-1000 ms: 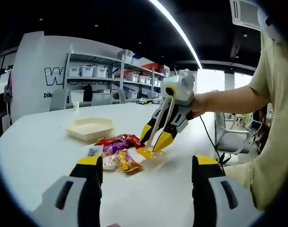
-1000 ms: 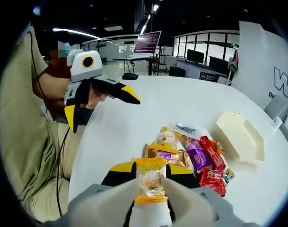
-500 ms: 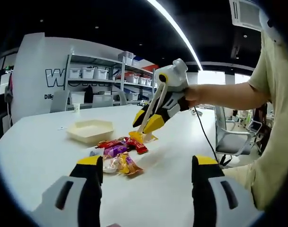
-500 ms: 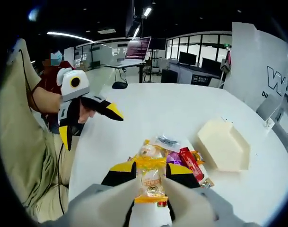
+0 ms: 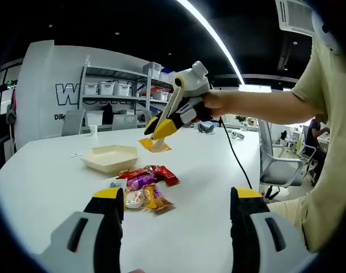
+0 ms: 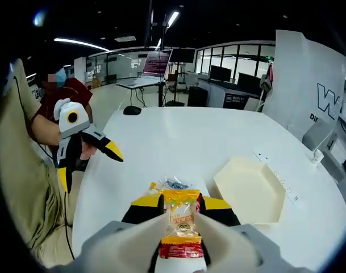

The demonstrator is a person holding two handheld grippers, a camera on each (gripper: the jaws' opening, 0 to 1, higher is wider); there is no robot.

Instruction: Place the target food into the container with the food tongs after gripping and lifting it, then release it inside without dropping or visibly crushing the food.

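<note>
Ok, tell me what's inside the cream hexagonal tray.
Nothing shows inside the cream tray: its floor looks bare. In the left gripper view the near wall hides part of the floor. The right gripper holds the orange packet beside it.

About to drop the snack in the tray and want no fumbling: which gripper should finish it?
Right. The right gripper already grips the yellow snack packet aloft, beside the cream tray. The left gripper hangs open near the table edge.
</note>
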